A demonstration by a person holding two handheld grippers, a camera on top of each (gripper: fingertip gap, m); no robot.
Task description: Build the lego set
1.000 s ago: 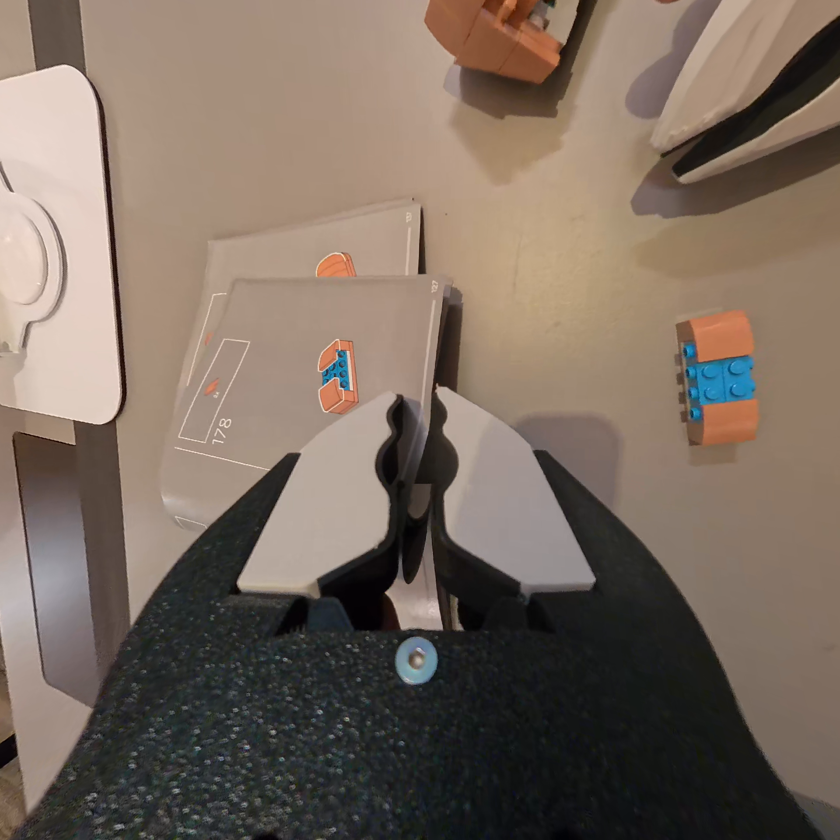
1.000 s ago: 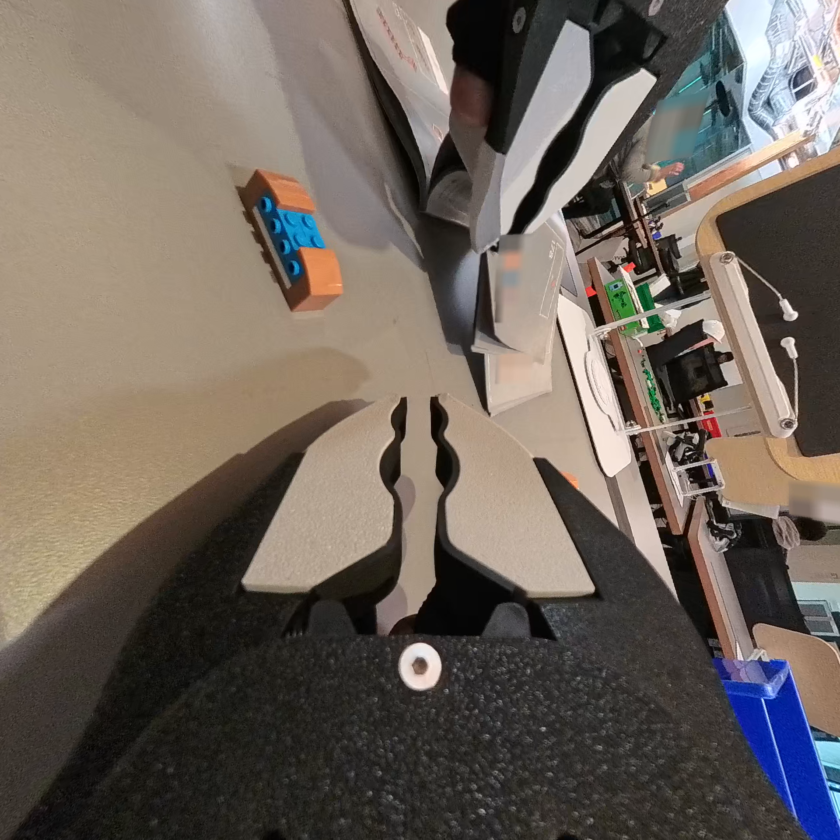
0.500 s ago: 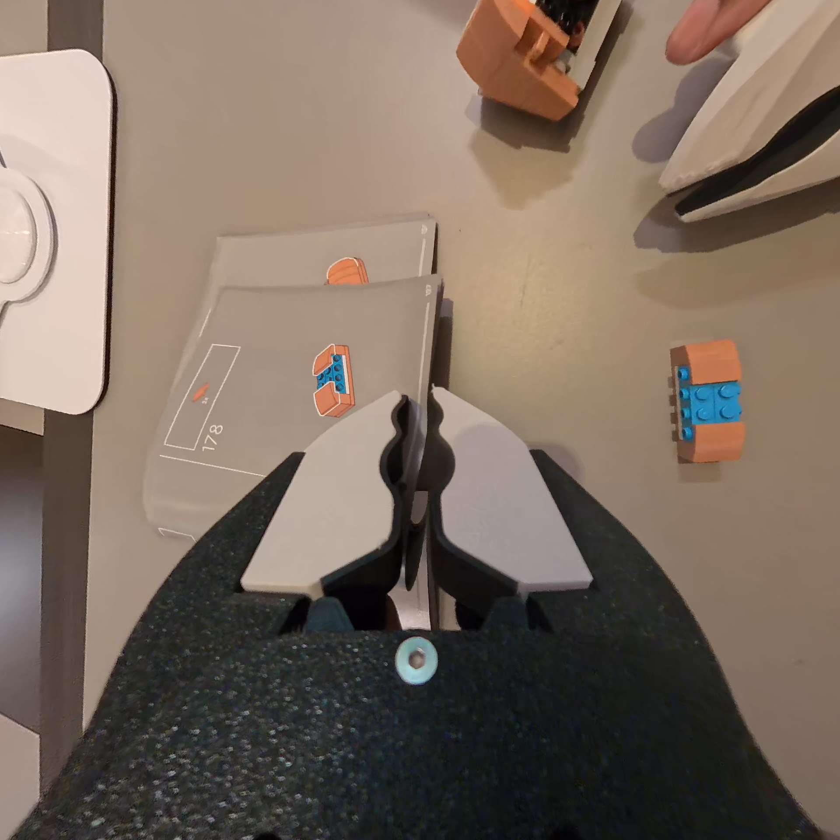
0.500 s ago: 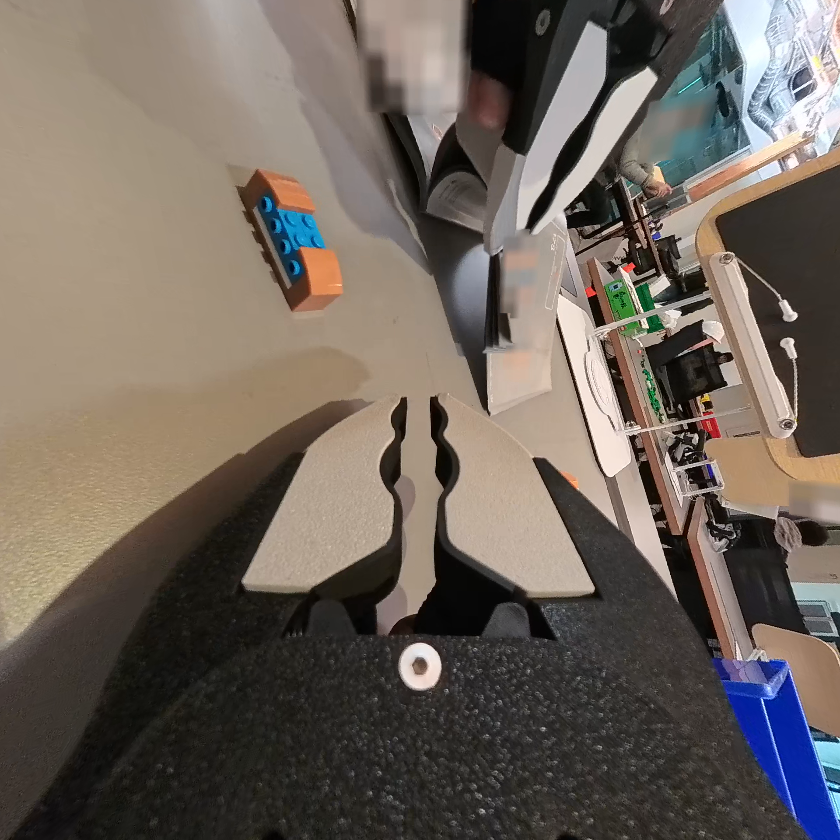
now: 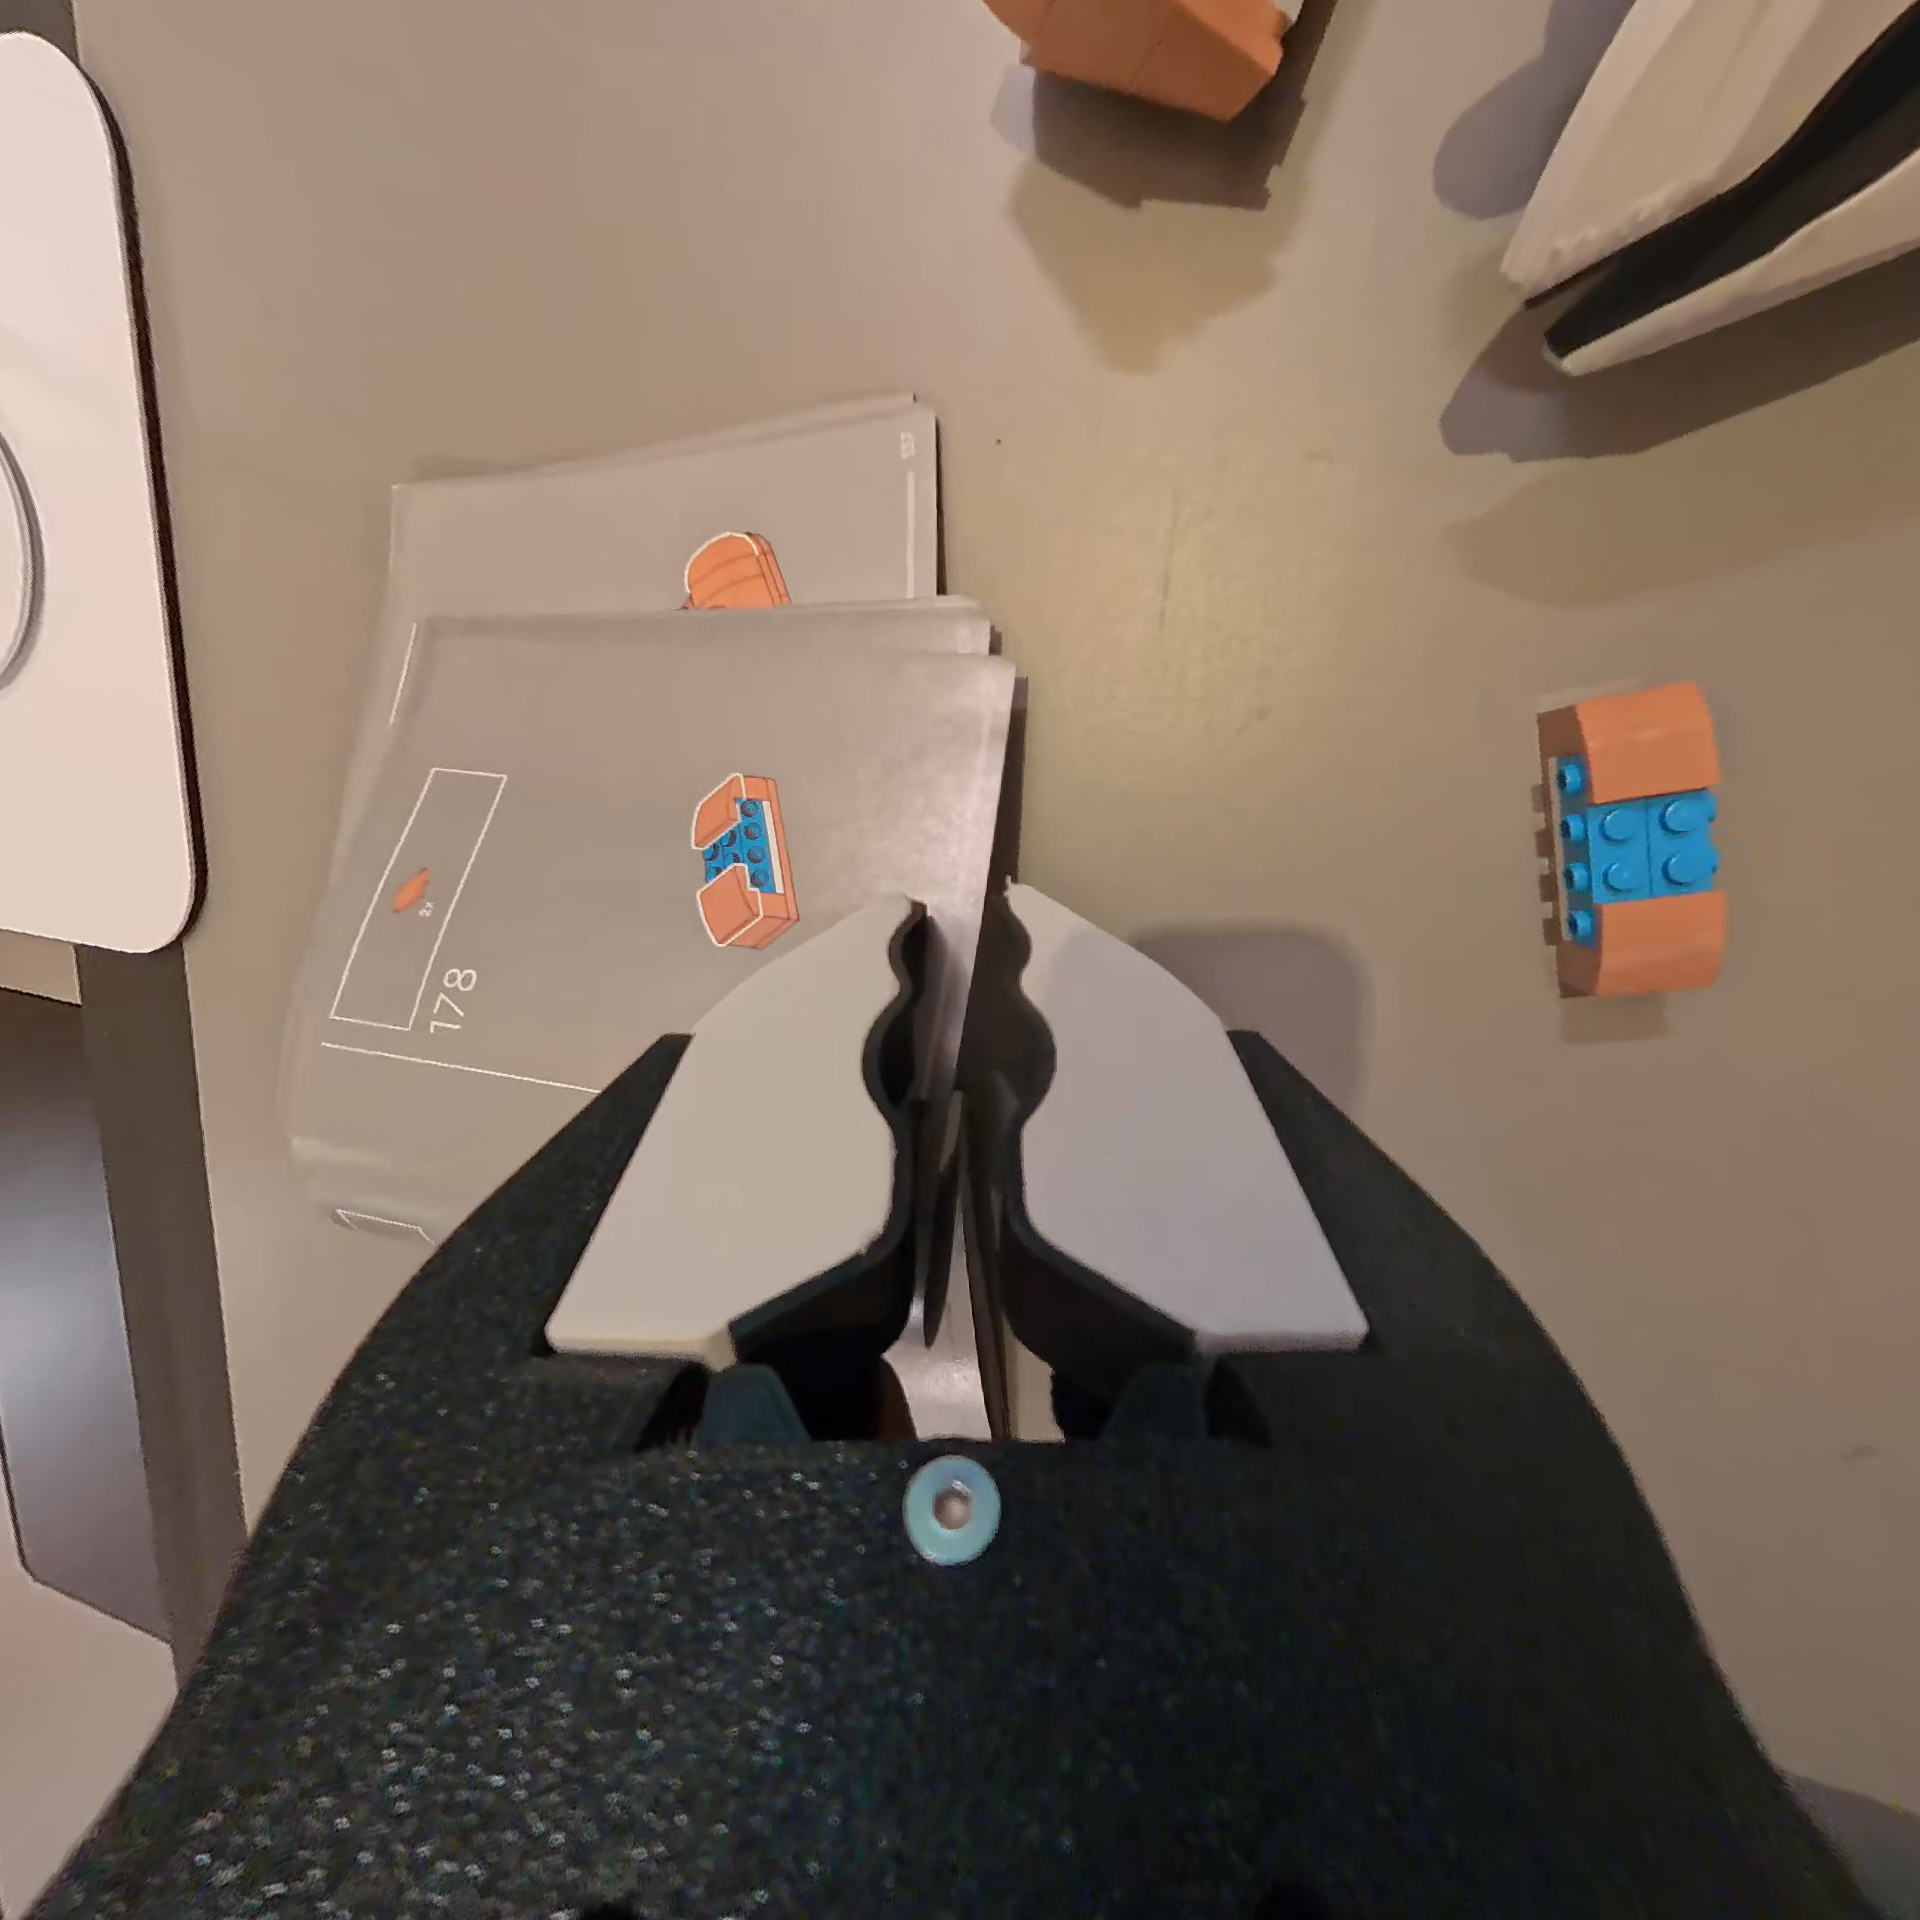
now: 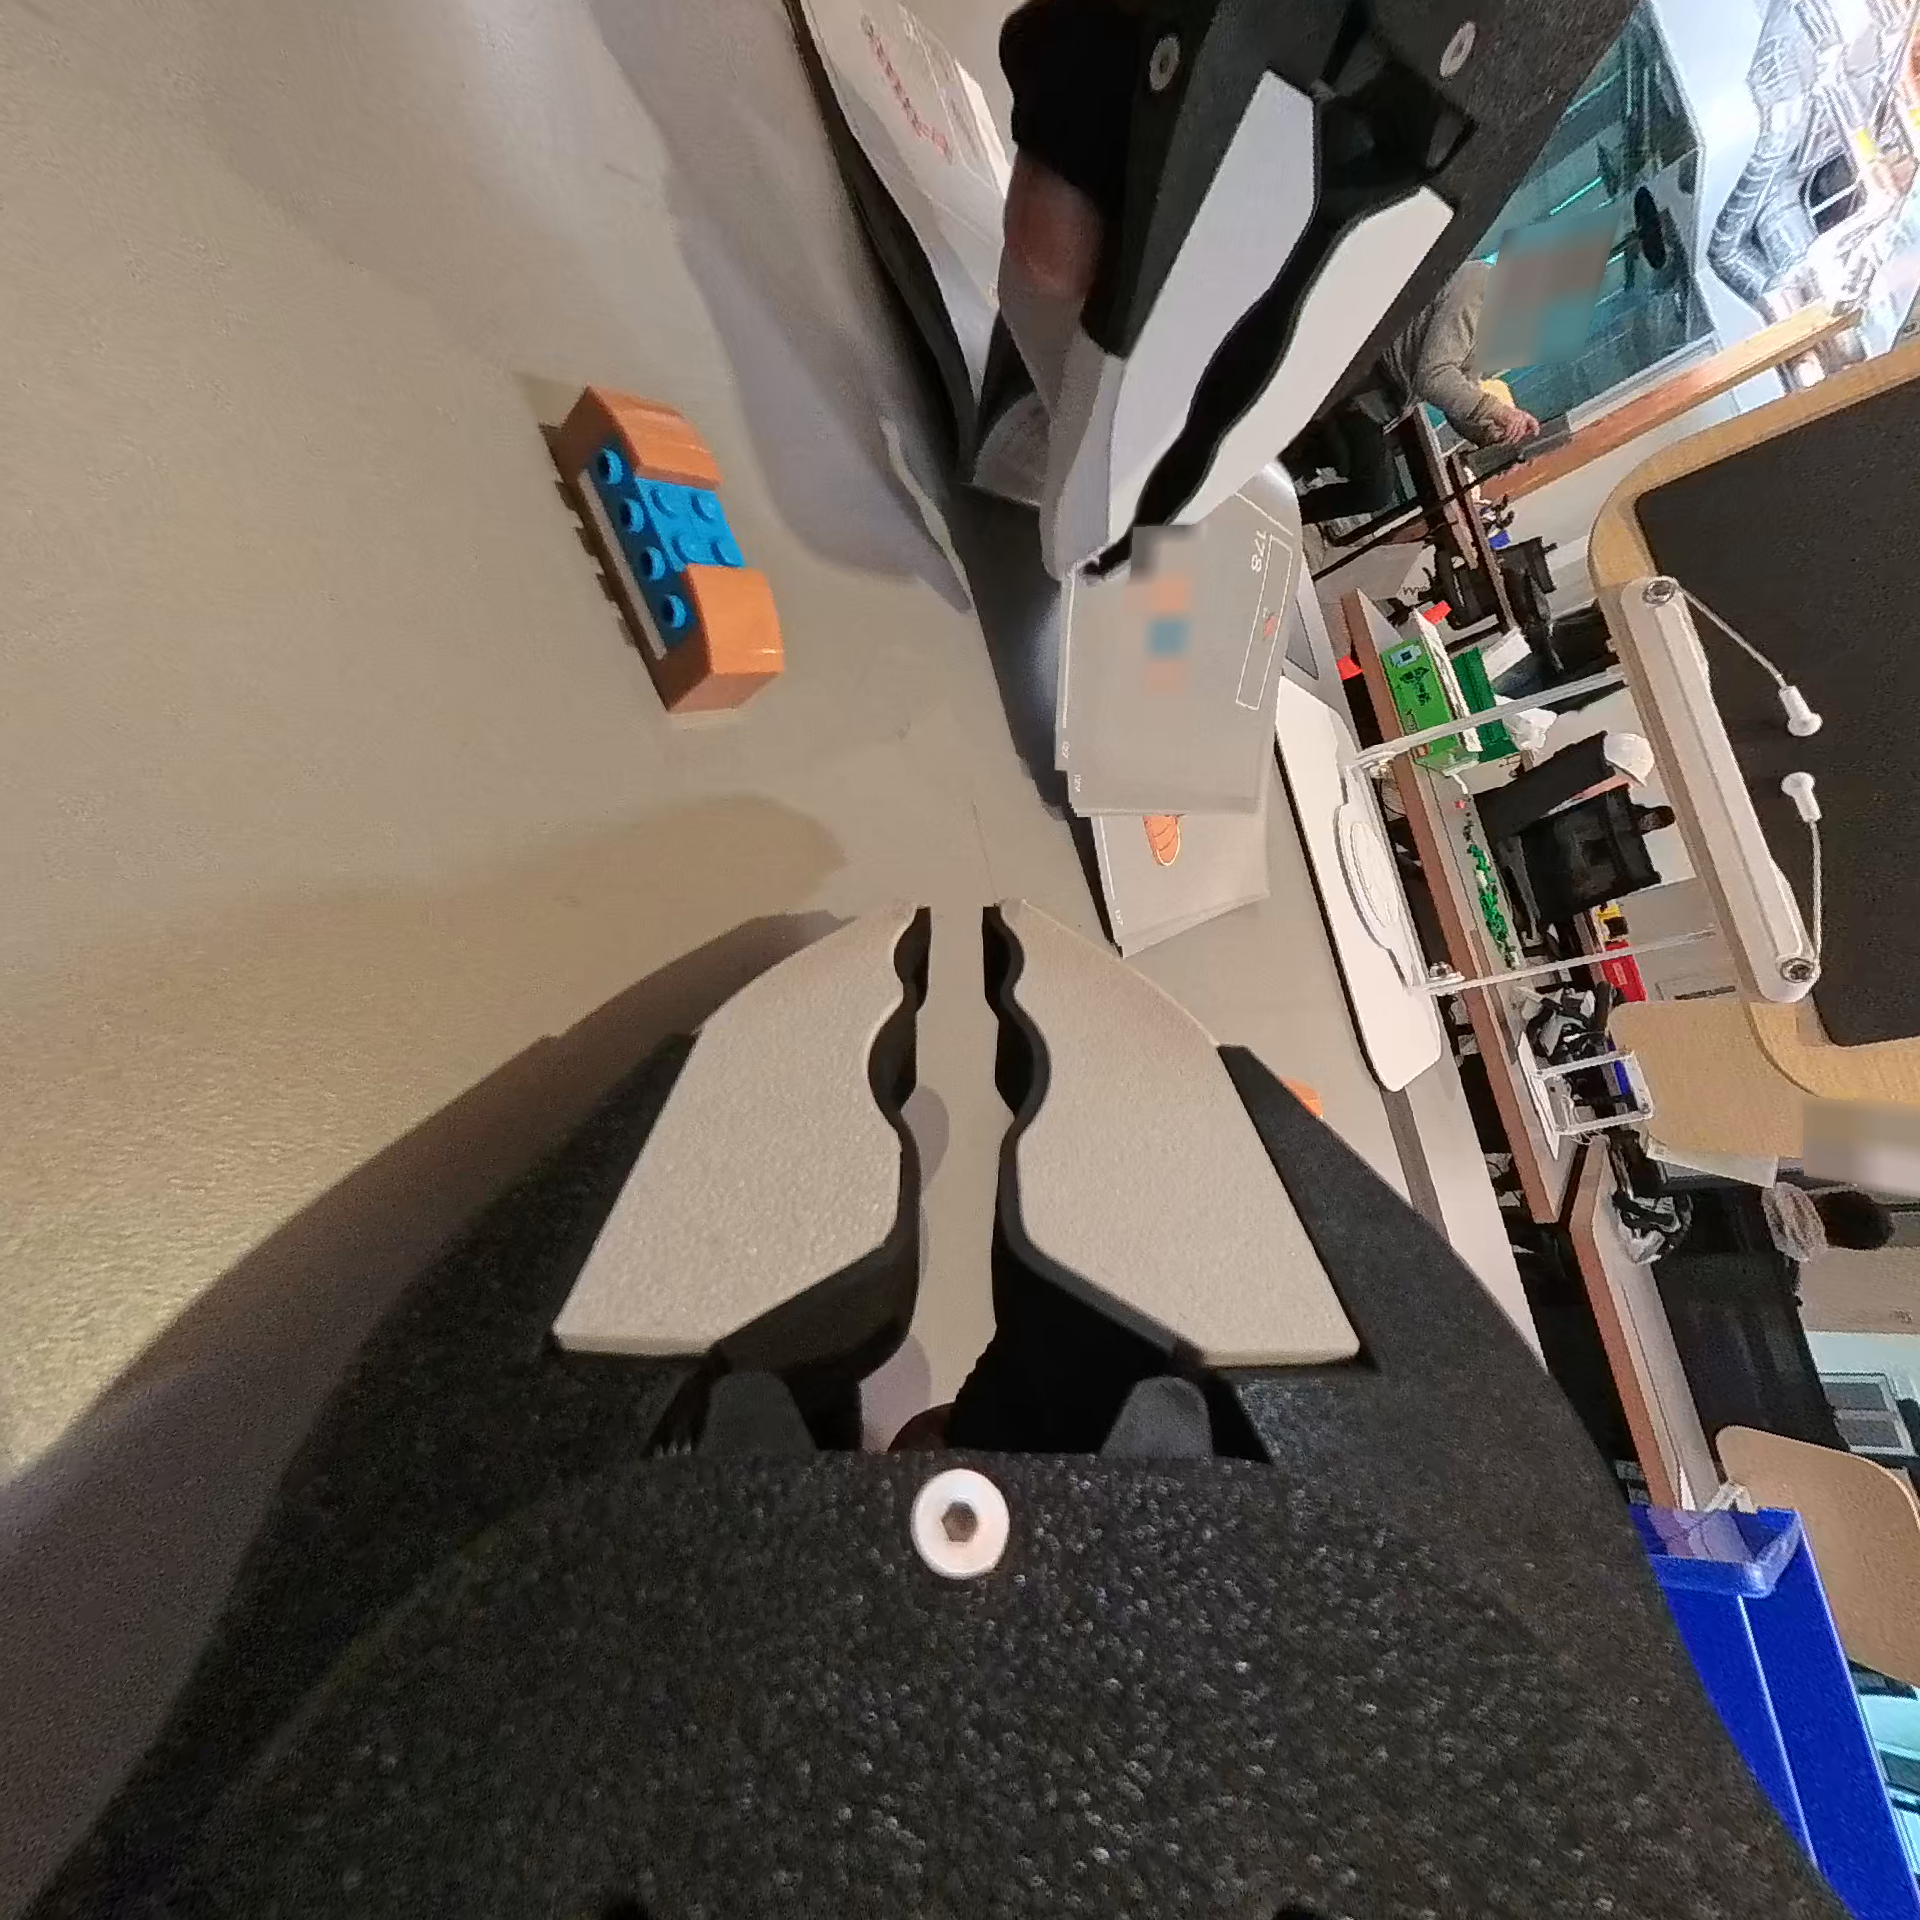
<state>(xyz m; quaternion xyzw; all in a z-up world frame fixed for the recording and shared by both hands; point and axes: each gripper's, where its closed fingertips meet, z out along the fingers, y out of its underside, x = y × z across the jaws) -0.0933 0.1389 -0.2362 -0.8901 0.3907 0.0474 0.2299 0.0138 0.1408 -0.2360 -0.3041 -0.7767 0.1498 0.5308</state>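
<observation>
The left gripper point(image 5: 961, 914), with grey fingers on a black textured body, is clamped on the edge of a few pages of the grey instruction booklet point(image 5: 644, 831), the paper running up between its jaws. The gripped pages are lifted and curve over the sheets below, which lie flat on the beige table point(image 5: 1195, 520). The upper page carries a drawing of an orange and blue brick piece and a white outlined box; the lower page shows part of an orange drawing.

The small orange and blue lego assembly point(image 5: 1636, 842) sits on the table well to the right of the booklet, apart from both grippers, its blue studded middle flanked by two curved orange bricks. A larger orange lego build point(image 5: 1153, 47) lies at the top edge of the left wrist view, only partly in frame.

The right gripper point(image 6: 956, 920) hovers over bare table with nothing between its fingers; the jaws stand almost together with only a narrow gap left. In its view the left gripper appears farther off, pinching the booklet pages up from the table, and the small assembly lies to the left of it. A white rounded board point(image 5: 73, 499) lies at the table's left side
</observation>
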